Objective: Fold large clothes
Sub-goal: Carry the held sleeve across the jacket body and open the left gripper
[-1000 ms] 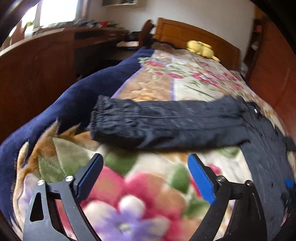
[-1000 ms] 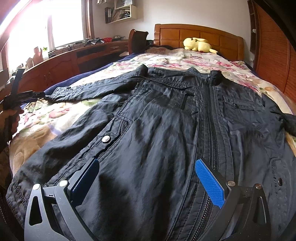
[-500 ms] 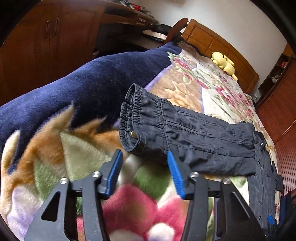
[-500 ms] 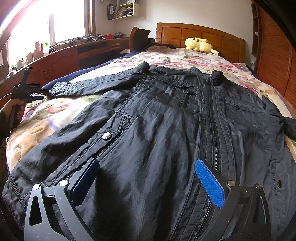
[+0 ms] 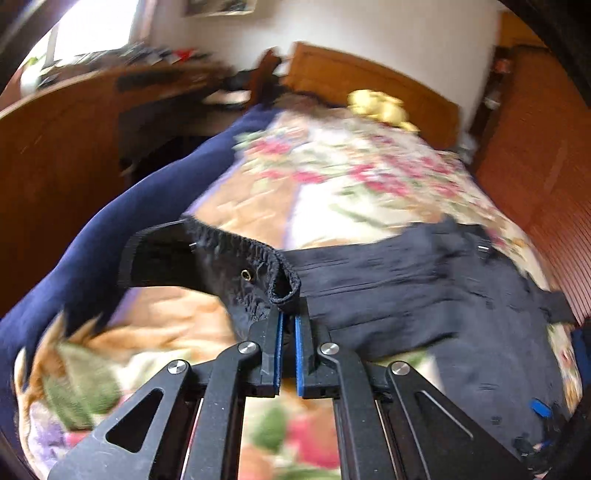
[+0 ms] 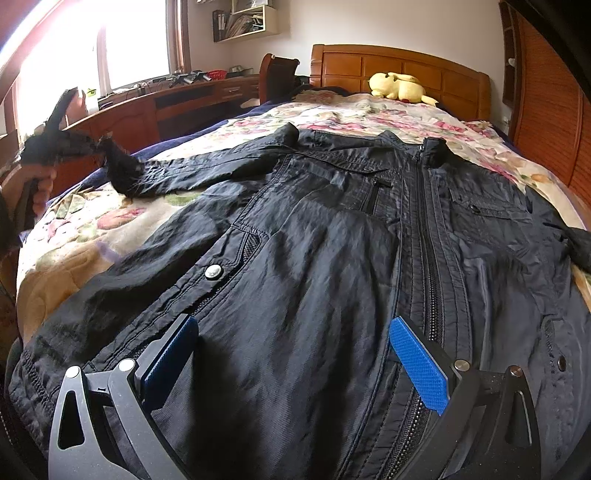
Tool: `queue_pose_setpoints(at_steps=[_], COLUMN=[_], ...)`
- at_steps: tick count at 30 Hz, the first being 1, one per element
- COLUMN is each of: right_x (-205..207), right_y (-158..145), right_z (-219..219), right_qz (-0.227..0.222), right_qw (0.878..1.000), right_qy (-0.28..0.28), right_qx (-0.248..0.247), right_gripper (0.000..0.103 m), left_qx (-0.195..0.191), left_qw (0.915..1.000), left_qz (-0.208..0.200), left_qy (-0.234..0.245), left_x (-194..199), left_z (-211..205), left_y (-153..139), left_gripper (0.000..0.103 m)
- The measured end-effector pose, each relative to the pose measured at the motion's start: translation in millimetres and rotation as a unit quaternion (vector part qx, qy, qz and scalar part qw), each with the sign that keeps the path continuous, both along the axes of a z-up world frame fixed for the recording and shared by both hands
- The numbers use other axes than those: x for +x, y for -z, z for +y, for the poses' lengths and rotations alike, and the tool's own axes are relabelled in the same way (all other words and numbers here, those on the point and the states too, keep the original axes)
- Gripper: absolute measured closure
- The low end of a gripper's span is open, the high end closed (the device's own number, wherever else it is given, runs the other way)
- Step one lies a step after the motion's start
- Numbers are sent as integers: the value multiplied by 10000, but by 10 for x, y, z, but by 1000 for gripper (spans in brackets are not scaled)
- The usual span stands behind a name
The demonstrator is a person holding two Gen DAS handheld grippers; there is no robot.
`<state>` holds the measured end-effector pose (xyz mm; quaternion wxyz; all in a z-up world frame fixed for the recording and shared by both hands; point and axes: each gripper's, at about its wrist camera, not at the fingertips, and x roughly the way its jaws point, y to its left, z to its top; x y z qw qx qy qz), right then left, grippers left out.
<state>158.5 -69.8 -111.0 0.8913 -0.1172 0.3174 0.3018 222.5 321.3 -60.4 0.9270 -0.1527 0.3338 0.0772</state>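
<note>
Left gripper (image 5: 289, 321) jaws clamped on jacket (image 6: 332, 258) sleeve cuff (image 5: 255, 273); right gripper (image 6: 295, 354) jaws apart over jacket.

I can't make out any lettering, brand, number or sign from my end. The black jacket (image 6: 332, 229) shows none on its front, and its snap button (image 6: 213, 271) is too small to tell. On the wall shelf (image 6: 247, 22) above the jacket's collar, the spines of the books are too blurred to read.
</note>
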Motion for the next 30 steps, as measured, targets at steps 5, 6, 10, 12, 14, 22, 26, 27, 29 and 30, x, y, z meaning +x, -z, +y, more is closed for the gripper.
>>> queue_pose_setpoints(at_steps=[5, 6, 10, 12, 14, 22, 26, 27, 29, 30], right_x=[-24, -28, -28, -62, -92, -141, -89, -77, -35, -21], right_y=[-51, -65, -184, -266, -339, -593, -740, -772, -824, -852], right_z=[-107, -138, -341, -487, -657, -1130, -1161, -1145, -1076, -1017], right_qz=[-110, -110, -65, -204, -401, -771, -843, -855, -898, -922], right_qw=[9996, 9994, 9983, 9976, 9967, 9920, 9906, 9906, 9906, 9907], right_qy=[161, 202, 300, 409, 565, 990, 1079, 1066, 1031, 997], right_qx=[212, 264, 497, 518, 426, 126, 75, 71, 46, 26], right_gripper=[0, 0, 0, 0, 0, 0, 0, 0, 0, 0], left_qx=[86, 111, 100, 122, 195, 138, 327, 390, 453, 451], left_qw=[9967, 9954, 9876, 9837, 9806, 9808, 9831, 9834, 9835, 9831], left_qz=[-195, -210, -262, -276, -235, 87, 21, 14, -8, -50], left_qy=[789, 923, 1542, 1773, 1934, 1944, 1799, 1772, 1751, 1772], left_x=[206, 238, 307, 306, 292, 99, -32, -85, -160, -194], left_z=[-821, -970, -1589, -1816, -2026, -2372, -2348, -2320, -2299, -2297], left_y=[-286, -313, -386, -397, -373, -146, -110, -106, -106, -120], left_gripper=[98, 98, 98, 98, 98, 97, 93, 90, 84, 81])
